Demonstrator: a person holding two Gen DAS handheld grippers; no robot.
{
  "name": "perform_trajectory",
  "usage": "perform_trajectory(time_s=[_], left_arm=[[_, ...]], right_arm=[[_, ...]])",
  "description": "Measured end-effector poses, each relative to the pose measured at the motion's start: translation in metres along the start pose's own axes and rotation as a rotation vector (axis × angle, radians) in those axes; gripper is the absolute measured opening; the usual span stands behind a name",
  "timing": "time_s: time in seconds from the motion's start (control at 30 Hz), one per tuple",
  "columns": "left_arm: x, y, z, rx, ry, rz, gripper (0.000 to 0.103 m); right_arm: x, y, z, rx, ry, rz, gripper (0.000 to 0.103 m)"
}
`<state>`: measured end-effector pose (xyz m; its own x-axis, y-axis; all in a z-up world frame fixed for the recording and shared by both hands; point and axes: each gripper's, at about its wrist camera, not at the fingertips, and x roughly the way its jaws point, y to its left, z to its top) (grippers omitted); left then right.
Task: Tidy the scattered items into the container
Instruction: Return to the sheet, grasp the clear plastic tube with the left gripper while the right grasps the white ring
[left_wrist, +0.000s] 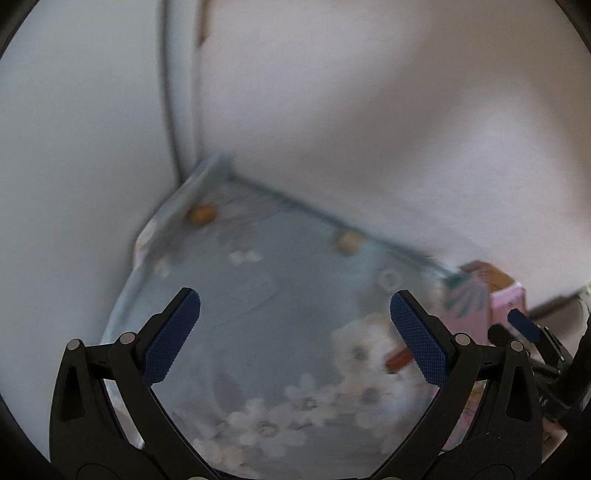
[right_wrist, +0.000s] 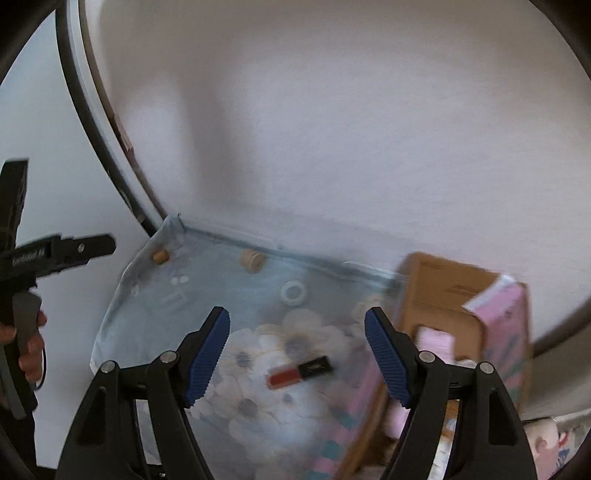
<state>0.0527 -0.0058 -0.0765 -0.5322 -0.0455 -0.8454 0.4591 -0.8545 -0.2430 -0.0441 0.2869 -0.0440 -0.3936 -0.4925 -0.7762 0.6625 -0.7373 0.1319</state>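
Open cloth (right_wrist: 207, 295); box (right_wrist: 443, 295) rightward.

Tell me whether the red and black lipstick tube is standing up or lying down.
Lying down: the lipstick tube rests flat on its side on the floral cloth, beside the cardboard box.

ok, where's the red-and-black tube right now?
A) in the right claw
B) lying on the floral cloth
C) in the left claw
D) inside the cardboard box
B: the tube lies flat on the cloth, beyond the open, empty right claw.
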Motion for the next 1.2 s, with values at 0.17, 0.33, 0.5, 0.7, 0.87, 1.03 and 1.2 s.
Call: perform_trajectory(time_s=[0.17,0.33,0.5,0.7,0.87,1.03,1.2], left_arm=[[0.047,0.026,-0.026,-0.133,0.070,0.020,0.103],[0.096,0.034,-0.043,-0.234,0.067,0.063,0.102],[0.132,0.044,-0.048,-0.300,0.074,0.108,0.095],[0.137,0.040,-0.045,-0.324,0.011,0.137,0.093],[0.145,0.042,-0.042,-0.289,-0.006,0.180,0.082],[0.147,0.041,-0.039,-0.237,-0.047,0.243,0.058],[0.147,0.046,-0.037,-0.209,-0.067,0.238,0.050]], right_arm=[[0.052,0.009,0.004,0.001,0.059,0.008,0.072],[0.114,0.010,0.001,0.000,0.115,-0.019,0.072],[0.160,0.006,-0.002,0.016,0.158,-0.048,0.072],[0.187,0.001,-0.003,0.021,0.196,-0.067,0.072],[0.201,-0.002,0.001,0.009,0.217,-0.089,0.072],[0.208,0.004,0.002,-0.052,0.207,-0.134,0.071],[0.203,0.012,0.004,-0.109,0.162,-0.123,0.044]])
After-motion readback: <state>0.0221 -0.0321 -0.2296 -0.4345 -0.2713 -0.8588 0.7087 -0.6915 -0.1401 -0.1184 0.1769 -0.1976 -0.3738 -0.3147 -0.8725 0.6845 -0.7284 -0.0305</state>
